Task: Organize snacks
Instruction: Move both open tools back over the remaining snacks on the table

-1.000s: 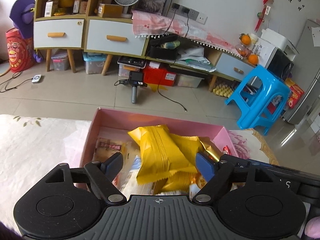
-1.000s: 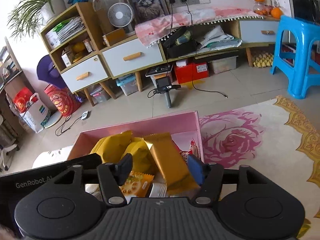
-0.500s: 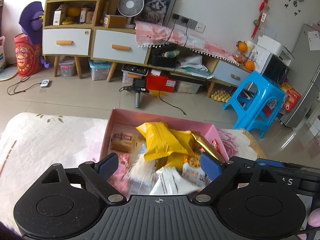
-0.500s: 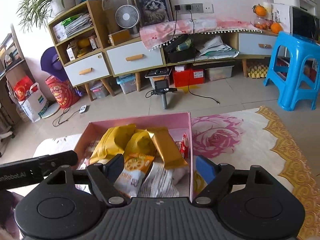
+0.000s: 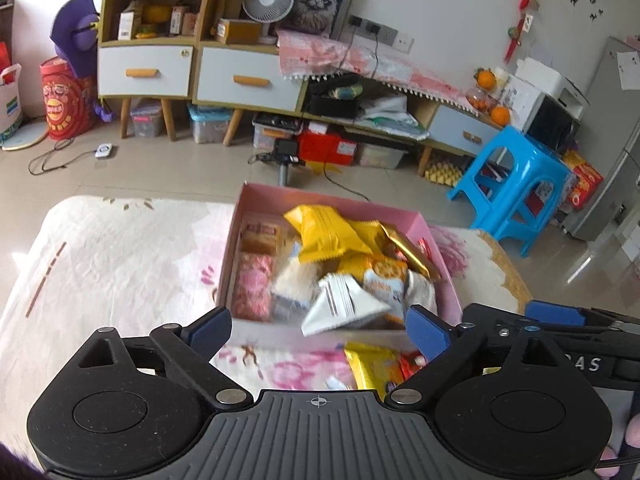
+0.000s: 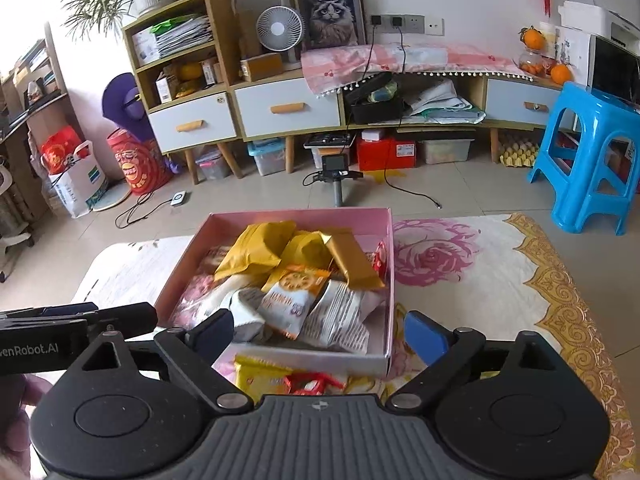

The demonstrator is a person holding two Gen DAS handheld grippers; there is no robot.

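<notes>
Two hand-held grippers hang side by side above a flowered cloth (image 6: 500, 280), both angled down toward an open pink box (image 6: 390, 280) heaped with snack packets. The left gripper (image 5: 318, 330) has its blue-padded jaws spread wide; they have just been opening, and nothing is between them or touching the pads. The right gripper (image 6: 318, 330) is likewise spread wide after just opening, also empty.

Inside the box, a yellow packet (image 6: 252, 248) lies on top at the far side, with a gold bar-shaped wrapper (image 6: 352, 262) just beside it, an orange-and-white biscuit packet (image 6: 292, 300) in the middle and a white packet (image 5: 340, 304) near the front wall. A pink packet (image 5: 252, 290) lies along the box's left wall.

Outside the box, just in front of its near wall, a yellow packet (image 6: 260, 374) and a red wrapper (image 6: 312, 384) lie on the cloth, partly hidden behind each gripper's body. The printing on the packets is too blurred to read. A fingertip (image 5: 632, 436) shows at the left view's right edge.
</notes>
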